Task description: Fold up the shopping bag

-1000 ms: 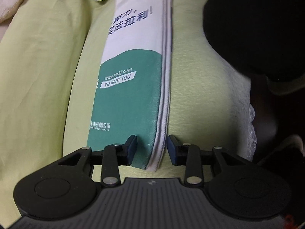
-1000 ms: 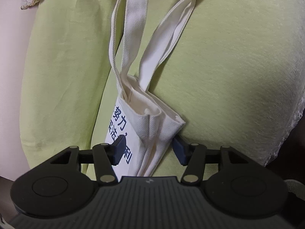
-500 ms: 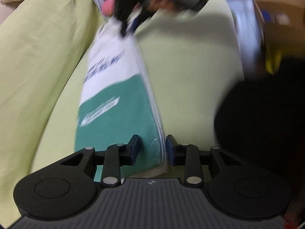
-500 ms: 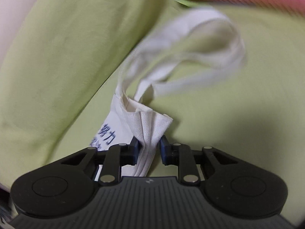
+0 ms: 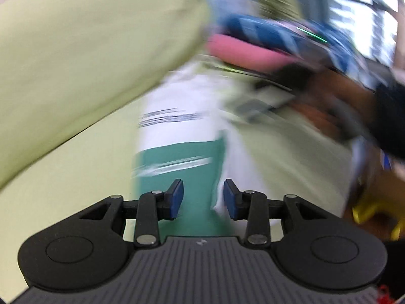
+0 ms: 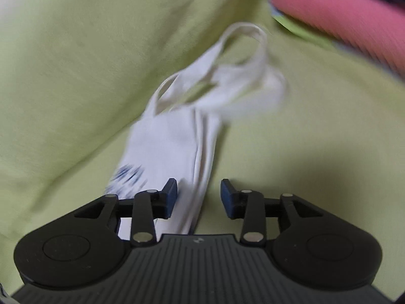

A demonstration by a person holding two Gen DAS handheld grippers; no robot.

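The shopping bag [image 5: 177,136] is a white and green cloth tote folded into a long narrow strip on a light green cushion. Its green bottom end lies between the open fingers of my left gripper [image 5: 203,197]. In the right wrist view the bag's white top end [image 6: 172,152] with blue print lies between the open fingers of my right gripper [image 6: 198,195]. The white handles [image 6: 243,58] trail away beyond it, blurred. The right gripper [image 5: 273,93] and the hand holding it show blurred in the left wrist view at the bag's far end.
A light green back cushion [image 5: 88,58] rises on the left in both views. A pink roll [image 6: 341,22] and a blue patterned thing [image 5: 278,35] lie at the far end of the seat. A yellow object [image 5: 367,212] sits at the lower right.
Both grippers were shut on the bag's ends half a second ago and have opened. Both views have swung and the bag now lies on the cushion.
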